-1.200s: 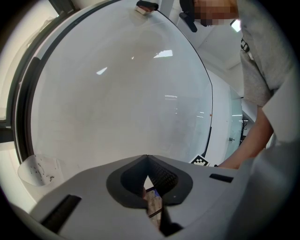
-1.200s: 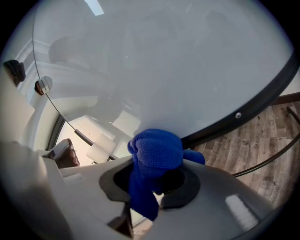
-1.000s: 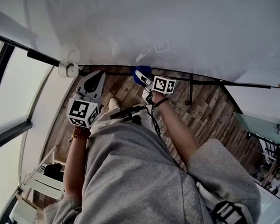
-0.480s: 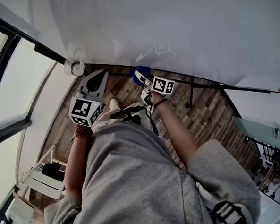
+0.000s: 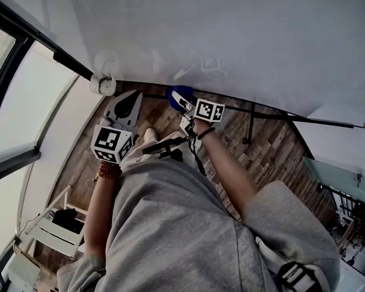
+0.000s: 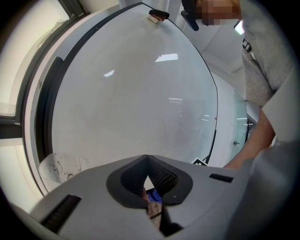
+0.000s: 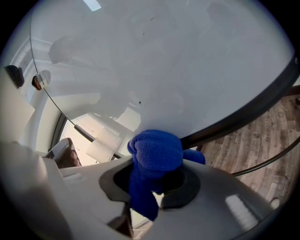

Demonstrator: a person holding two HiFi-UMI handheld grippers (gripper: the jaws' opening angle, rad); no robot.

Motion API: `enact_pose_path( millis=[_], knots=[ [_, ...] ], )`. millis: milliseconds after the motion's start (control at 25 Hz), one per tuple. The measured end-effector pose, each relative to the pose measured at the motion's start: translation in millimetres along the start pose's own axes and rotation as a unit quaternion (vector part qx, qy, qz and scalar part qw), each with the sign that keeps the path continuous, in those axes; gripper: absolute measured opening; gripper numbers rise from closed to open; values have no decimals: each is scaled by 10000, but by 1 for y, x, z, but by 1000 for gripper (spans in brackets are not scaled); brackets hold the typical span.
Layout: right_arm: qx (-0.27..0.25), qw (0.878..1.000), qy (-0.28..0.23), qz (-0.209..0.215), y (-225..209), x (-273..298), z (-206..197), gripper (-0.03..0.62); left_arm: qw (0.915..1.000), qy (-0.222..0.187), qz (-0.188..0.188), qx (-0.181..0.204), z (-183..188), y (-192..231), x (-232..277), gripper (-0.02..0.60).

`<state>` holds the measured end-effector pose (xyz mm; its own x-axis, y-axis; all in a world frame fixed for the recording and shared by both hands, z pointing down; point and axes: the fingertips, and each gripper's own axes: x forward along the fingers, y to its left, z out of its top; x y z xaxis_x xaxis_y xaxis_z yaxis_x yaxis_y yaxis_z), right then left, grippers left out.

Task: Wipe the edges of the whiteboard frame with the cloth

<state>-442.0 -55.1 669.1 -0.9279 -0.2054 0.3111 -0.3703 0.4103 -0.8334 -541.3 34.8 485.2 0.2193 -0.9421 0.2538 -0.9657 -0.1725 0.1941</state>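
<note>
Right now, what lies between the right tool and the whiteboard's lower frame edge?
Only the blue cloth, clamped in the right tool, its bunched end at the dark frame edge; the right gripper view shows it.

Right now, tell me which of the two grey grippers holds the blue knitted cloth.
The right gripper: its jaws clamp the blue knitted cloth. The left gripper is shut on nothing.

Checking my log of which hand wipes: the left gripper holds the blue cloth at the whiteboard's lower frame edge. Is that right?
Not quite. It is the right gripper that holds the blue cloth at the whiteboard's lower frame edge, as the right gripper view shows. The left gripper is shut on nothing.
</note>
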Motion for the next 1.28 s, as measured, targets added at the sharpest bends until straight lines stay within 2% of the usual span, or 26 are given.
enact_pose_path(
  millis=[640, 1280],
  knots=[
    [227, 9994, 63, 253, 24, 33, -12, 114, 9998, -86, 191, -54, 4, 10, -12, 6],
    [436, 9976, 138, 516, 48, 75, -27, 114, 9978, -68, 656, -95, -3, 30, -40, 6]
  ],
)
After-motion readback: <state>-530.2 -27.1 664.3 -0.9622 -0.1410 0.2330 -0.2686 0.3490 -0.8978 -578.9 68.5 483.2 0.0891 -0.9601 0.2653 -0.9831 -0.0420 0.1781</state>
